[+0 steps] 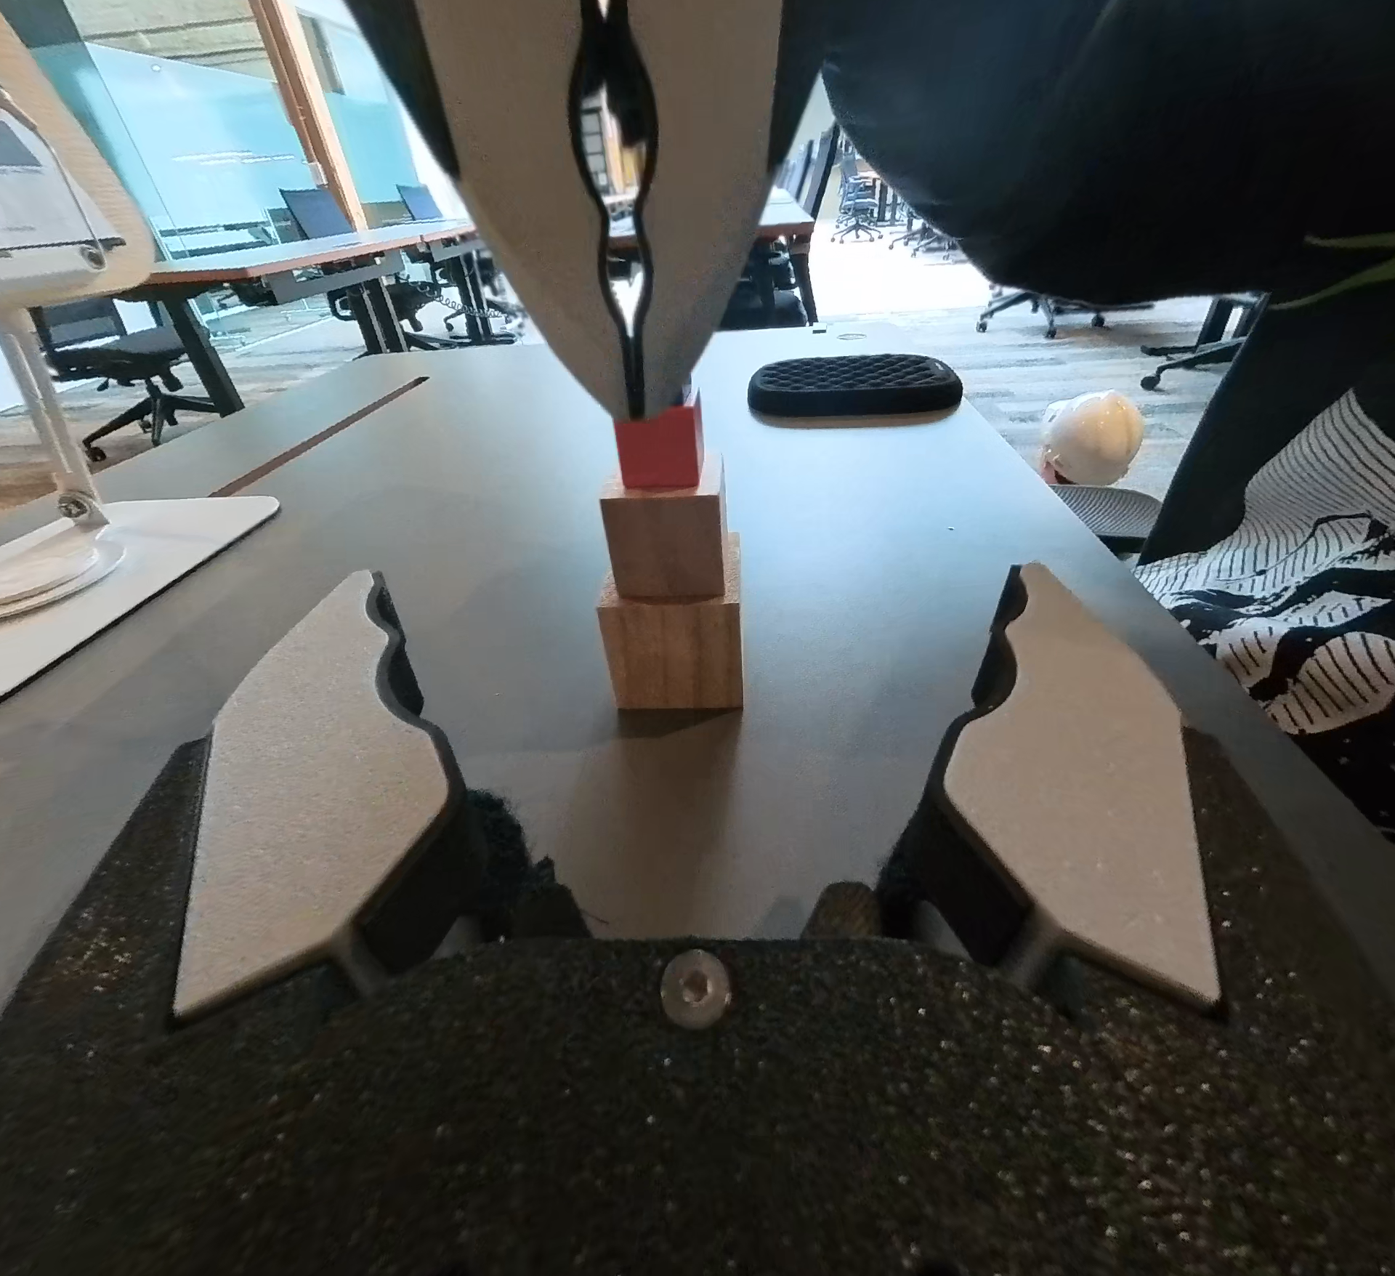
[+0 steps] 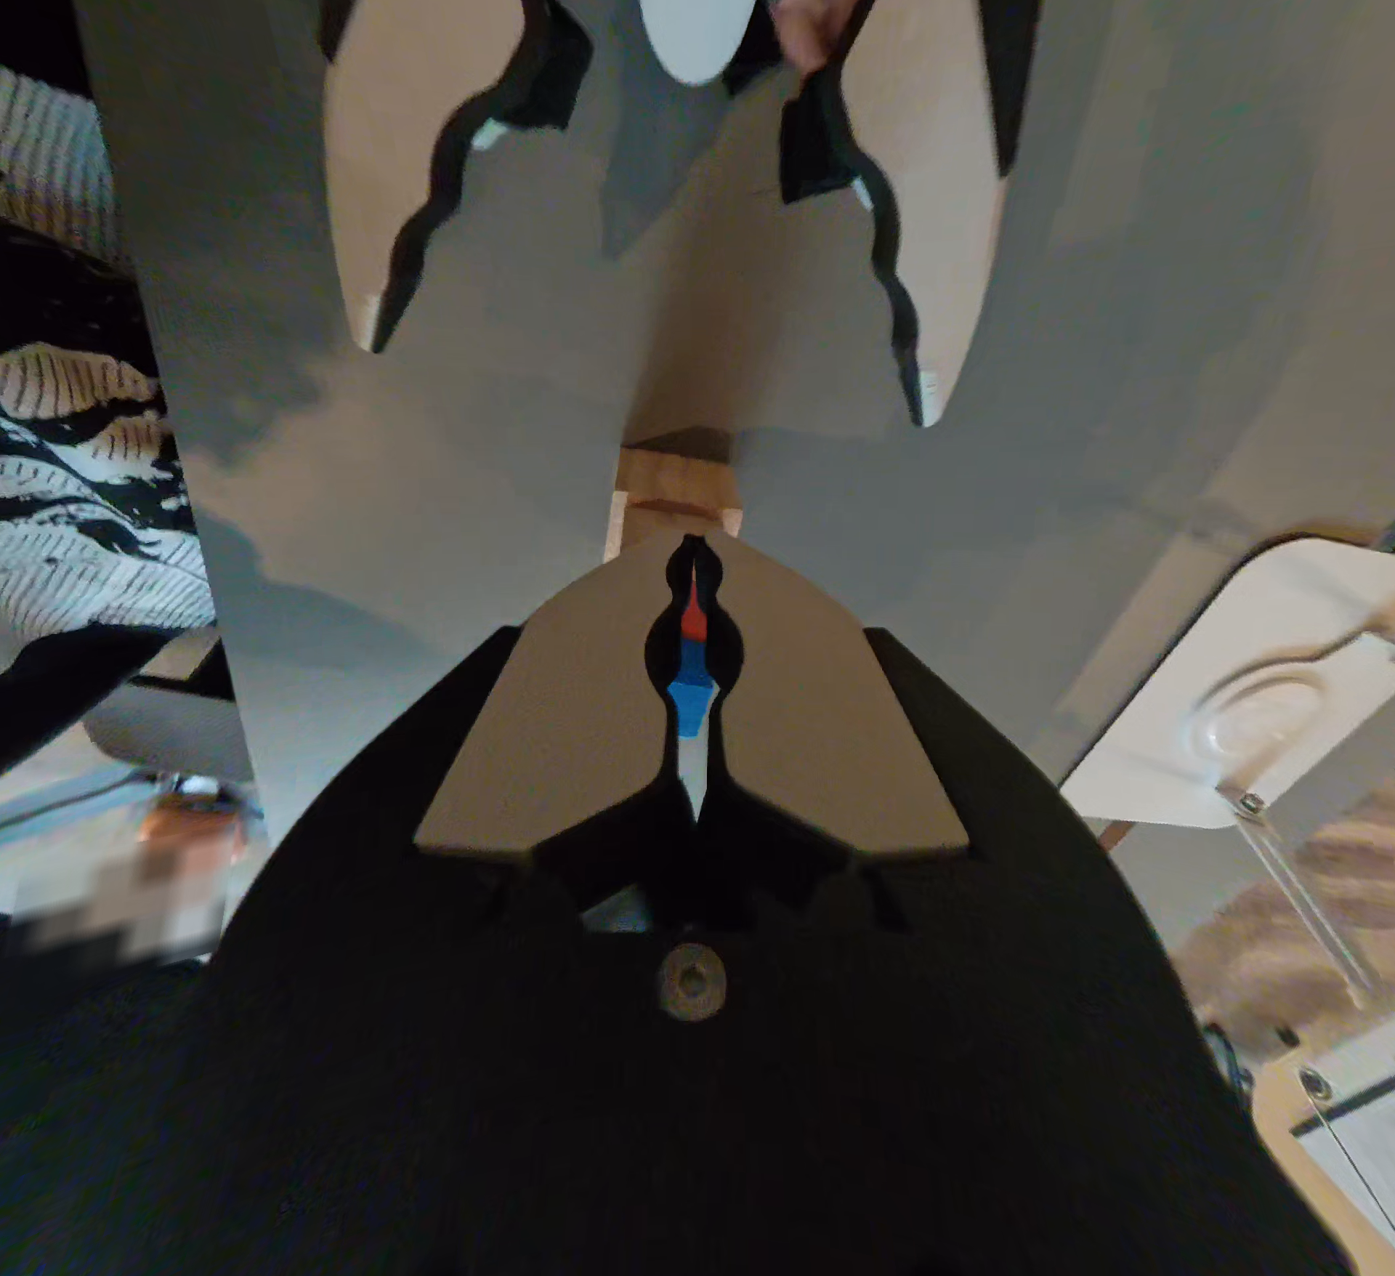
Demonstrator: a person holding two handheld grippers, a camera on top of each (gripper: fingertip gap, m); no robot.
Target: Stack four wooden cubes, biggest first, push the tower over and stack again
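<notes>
White stand base [image 1: 113,545] at left on dark table [image 1: 453,560]. Left tool [image 1: 694,643] low on the table, fingers wide apart, empty, facing the tower: big wooden cube [image 1: 675,655] at bottom, smaller wooden cube [image 1: 664,545] on it, red cube [image 1: 657,454] on top. Right tool [image 1: 638,405] comes down from above, closed on a blue cube [image 2: 691,704] right over the red one. Black pad [image 1: 853,383] farther right

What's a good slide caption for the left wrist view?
Right gripper sets a small blue cube atop the red cube on two wooden cubes; left gripper waits open.
</notes>
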